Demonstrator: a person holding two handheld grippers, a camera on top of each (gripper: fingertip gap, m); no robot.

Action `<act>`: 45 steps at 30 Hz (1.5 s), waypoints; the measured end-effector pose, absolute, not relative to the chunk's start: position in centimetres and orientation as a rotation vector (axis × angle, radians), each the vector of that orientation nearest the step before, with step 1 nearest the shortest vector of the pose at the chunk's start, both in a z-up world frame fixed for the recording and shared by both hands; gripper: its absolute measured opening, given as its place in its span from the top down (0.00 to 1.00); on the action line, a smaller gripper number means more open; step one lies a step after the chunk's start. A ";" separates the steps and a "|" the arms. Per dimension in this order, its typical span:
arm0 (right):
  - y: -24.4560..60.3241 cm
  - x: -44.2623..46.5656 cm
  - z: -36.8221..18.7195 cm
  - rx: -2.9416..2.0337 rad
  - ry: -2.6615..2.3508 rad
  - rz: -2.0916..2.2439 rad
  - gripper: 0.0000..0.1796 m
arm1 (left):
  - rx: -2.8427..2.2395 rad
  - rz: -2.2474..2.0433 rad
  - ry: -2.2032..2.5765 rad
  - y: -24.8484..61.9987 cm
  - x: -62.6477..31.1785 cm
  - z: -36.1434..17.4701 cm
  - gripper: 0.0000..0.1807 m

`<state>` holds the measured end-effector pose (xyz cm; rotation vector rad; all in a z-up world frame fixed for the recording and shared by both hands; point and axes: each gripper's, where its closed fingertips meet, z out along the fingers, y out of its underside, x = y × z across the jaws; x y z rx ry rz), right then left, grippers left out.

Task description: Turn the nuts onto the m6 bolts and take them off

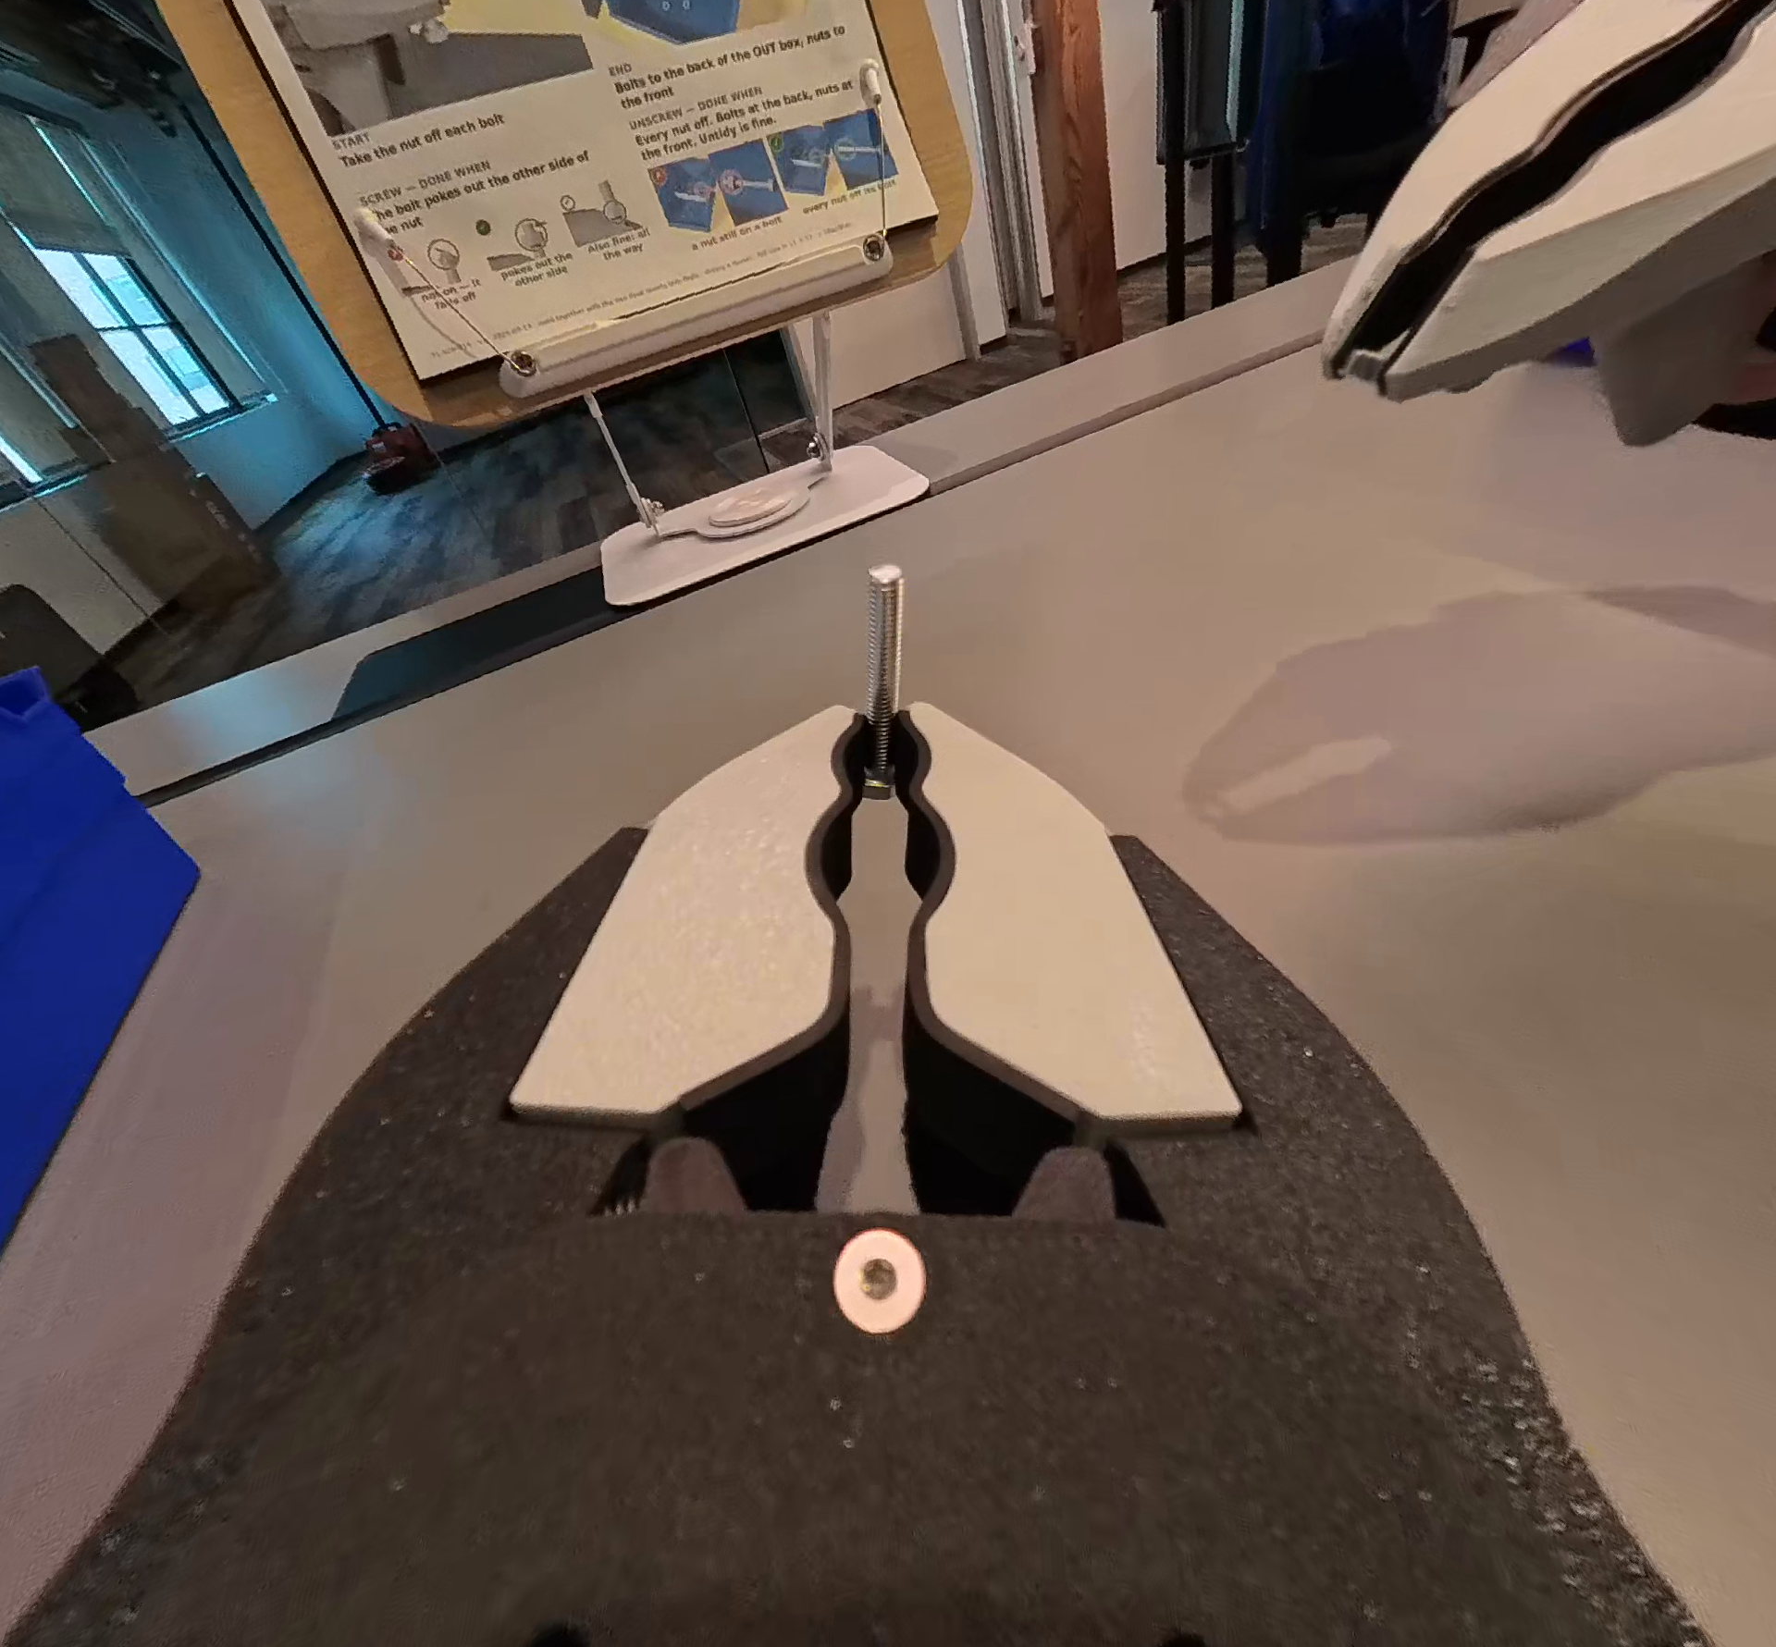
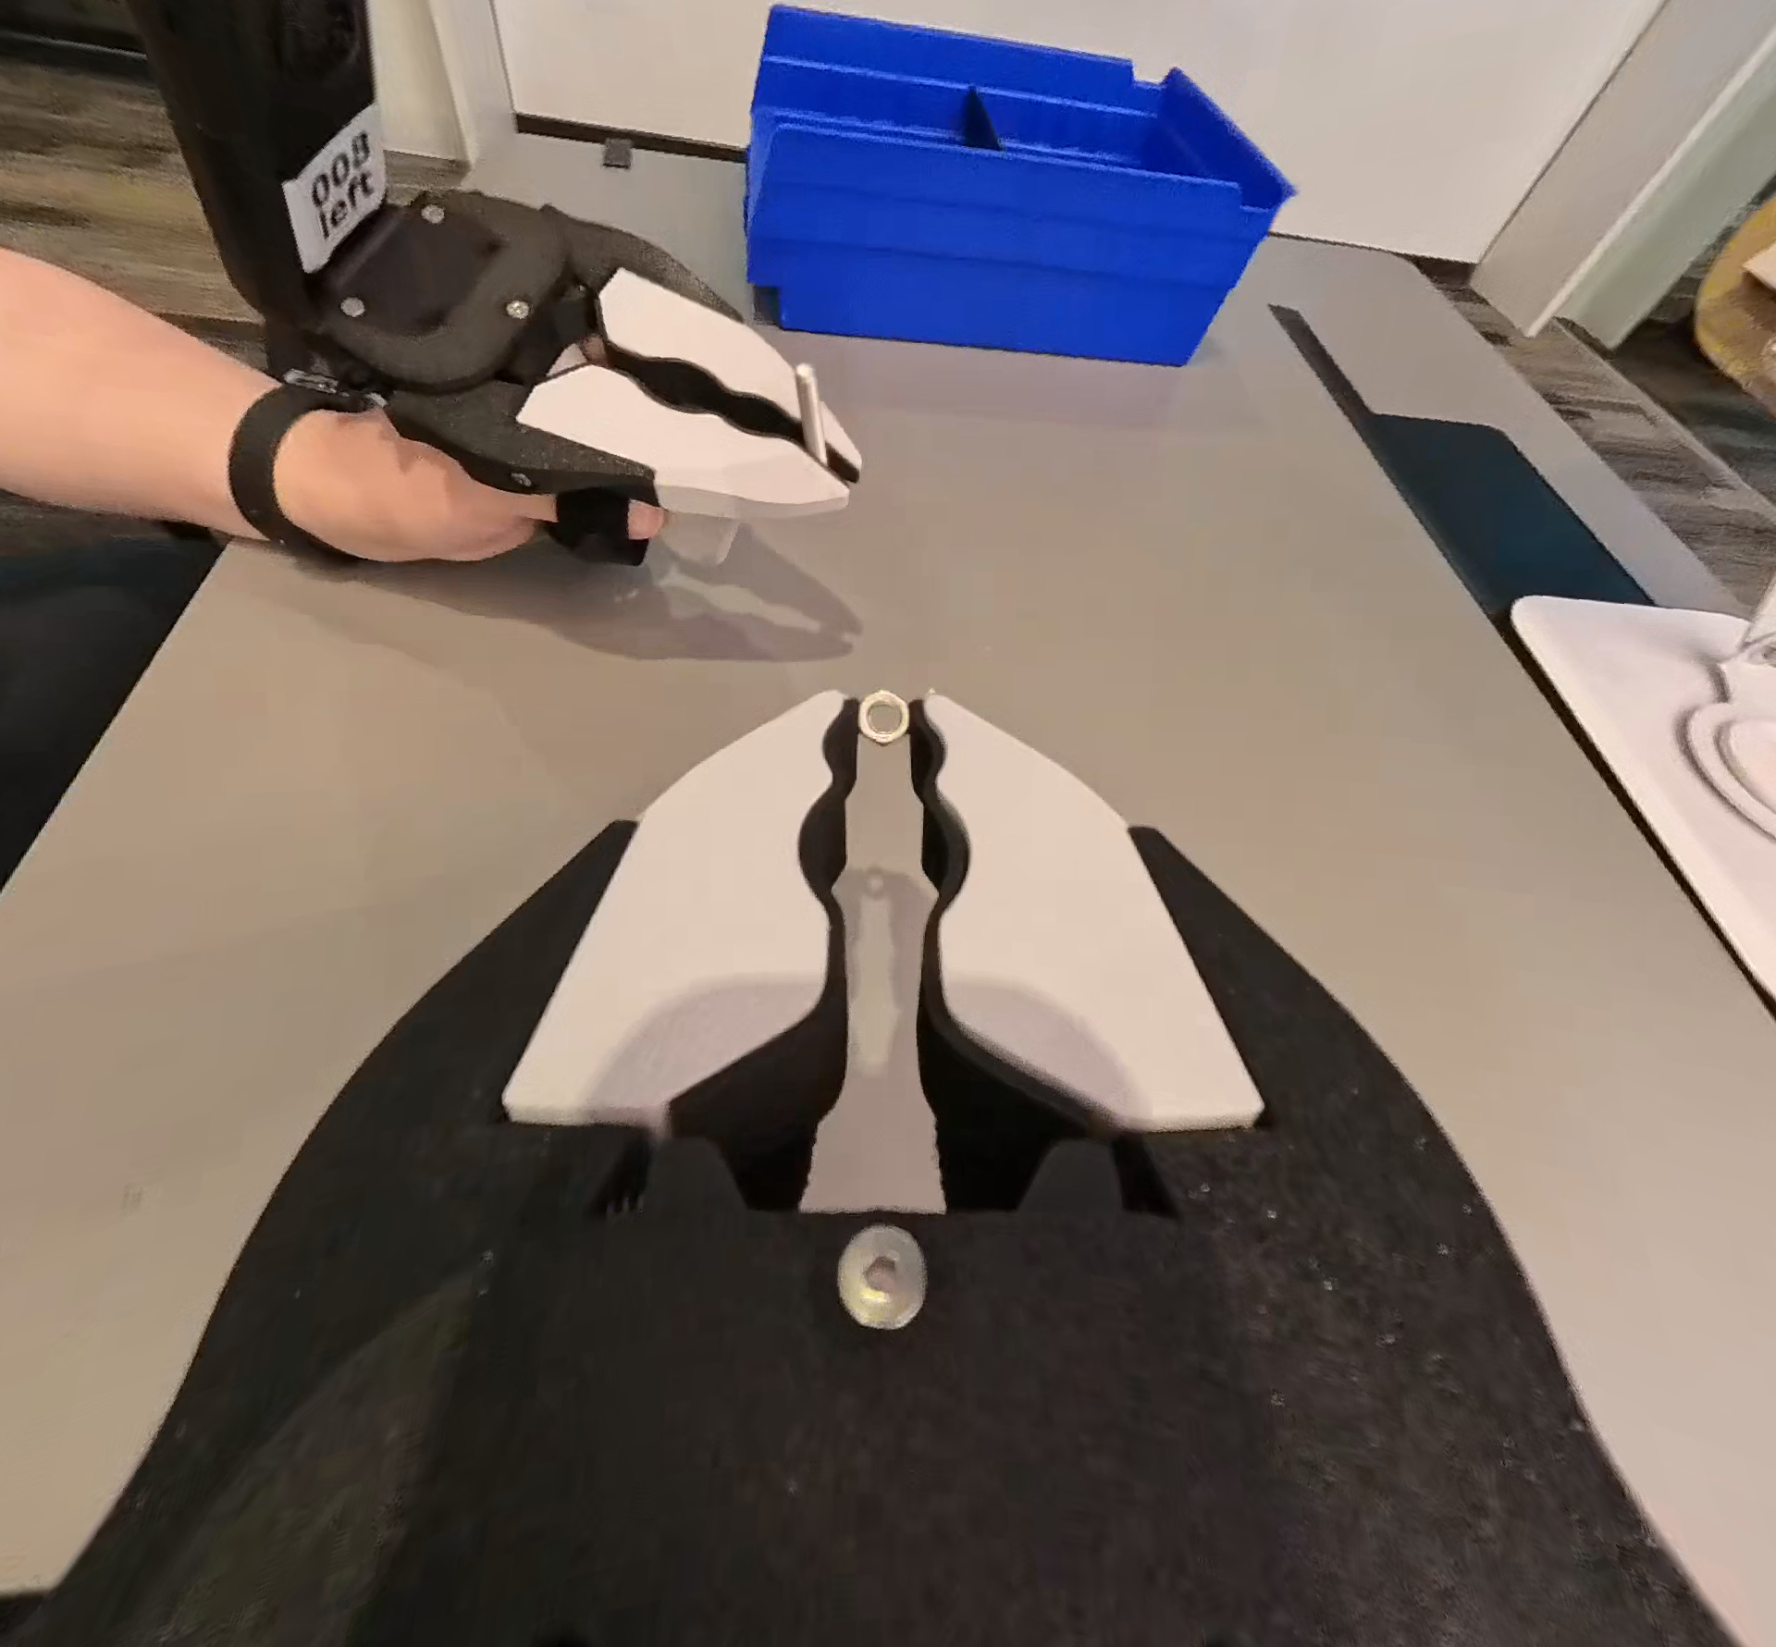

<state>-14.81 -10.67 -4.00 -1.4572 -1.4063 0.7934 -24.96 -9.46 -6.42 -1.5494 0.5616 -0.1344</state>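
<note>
My left gripper (image 1: 879, 722) is clamped on the bolt (image 1: 884, 640), right gripper (image 2: 886, 717) on the nut (image 2: 885, 717); tilted meeting risks cross-threading.

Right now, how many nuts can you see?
1. The nut is pinched at the tips of the right gripper, above the table. More could be hidden inside the blue bin.

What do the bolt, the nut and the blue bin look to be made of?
Bolt: bright silvery metal, likely plated steel, with shiny cut threads. Nut: the same pale, glossy metal, with a smooth reflective face. Blue bin: moulded plastic by its look, in an even saturated colour with a slight sheen and thin ribbed walls.
</note>
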 end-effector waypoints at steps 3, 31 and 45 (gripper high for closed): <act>-9.9 -14.9 -3.3 -1.437 -1.447 0.804 0.95 | -1.549 -0.132 0.557 -9.4 -25.0 -6.4 0.97; -6.1 -14.4 -4.0 -1.437 -1.531 1.010 0.95 | -1.602 -0.228 0.629 -10.4 -22.9 -7.3 0.97; -4.8 -12.1 -2.4 -1.409 -1.388 1.032 0.95 | -1.579 -0.218 0.656 -10.6 -22.4 -7.1 0.97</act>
